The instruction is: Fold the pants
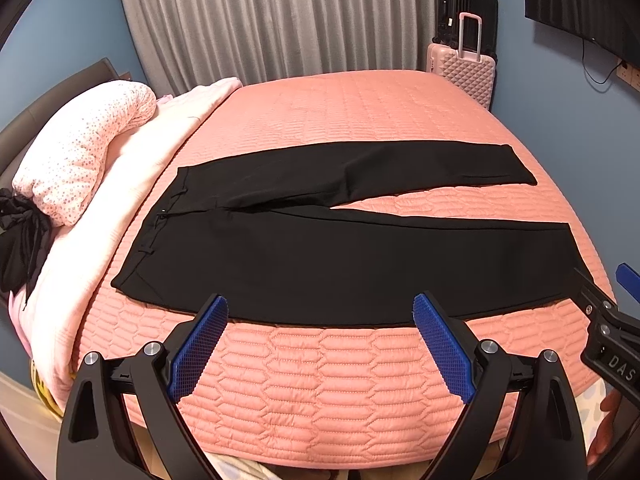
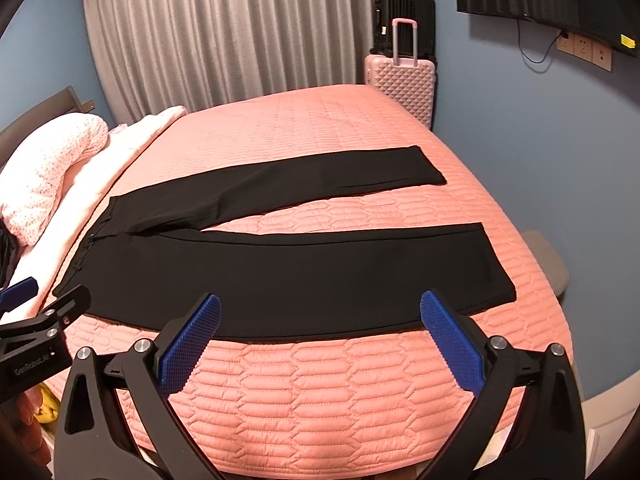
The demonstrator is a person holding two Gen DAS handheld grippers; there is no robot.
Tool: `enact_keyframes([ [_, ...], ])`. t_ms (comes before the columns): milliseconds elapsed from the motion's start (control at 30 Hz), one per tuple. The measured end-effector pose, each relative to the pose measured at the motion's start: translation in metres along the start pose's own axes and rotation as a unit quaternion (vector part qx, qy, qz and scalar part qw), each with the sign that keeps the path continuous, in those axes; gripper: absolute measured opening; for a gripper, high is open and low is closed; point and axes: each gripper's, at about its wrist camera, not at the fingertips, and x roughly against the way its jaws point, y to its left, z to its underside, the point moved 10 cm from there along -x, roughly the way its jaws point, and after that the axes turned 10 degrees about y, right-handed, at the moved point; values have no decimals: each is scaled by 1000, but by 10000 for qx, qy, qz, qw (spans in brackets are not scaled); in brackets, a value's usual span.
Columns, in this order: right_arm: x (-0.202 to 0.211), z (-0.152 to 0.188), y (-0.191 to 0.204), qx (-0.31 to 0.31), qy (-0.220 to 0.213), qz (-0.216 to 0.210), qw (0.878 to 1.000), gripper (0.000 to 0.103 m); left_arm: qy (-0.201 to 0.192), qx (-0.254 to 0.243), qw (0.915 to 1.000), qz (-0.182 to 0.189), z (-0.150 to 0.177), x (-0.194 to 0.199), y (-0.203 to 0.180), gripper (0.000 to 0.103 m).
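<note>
Pants (image 1: 320, 256) are what we must fold, and they lie flat on the bed (image 1: 360, 120), spread across its salmon quilted cover, with the waistband toward the pillow (image 1: 84, 152) side on our left and the two legs reaching right. They are plain black, smooth, almost without creases. The legs open in a narrow V from the crotch, so a strip of quilt shows between them; the near leg runs along the bed's front edge, the far one angles away. Small belt loops show along the waistband.

Our left claw (image 1: 320, 308) hovers just above the near edge of the pants, fingers spread wide, holding nothing. Our right claw (image 2: 320, 306) hovers over the near leg toward its hem, fingers likewise wide apart and empty. No fold looks begun yet.

We judge a few risks. The cloth looks thin and slippery, so a pinch may catch only the top layer, or take quilt along with it. If the two claws lift unevenly, the near leg could land crooked over the far one. The near edge lies close to the bed's front, so a tug toward us could drag the pants off.
</note>
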Motion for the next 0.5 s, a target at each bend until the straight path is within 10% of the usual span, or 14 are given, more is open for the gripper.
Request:
enact_keyframes([
  [500,2,3,-5,-9,-54,216,9998,98,-14,47,10000,-74,0,2,5,92],
])
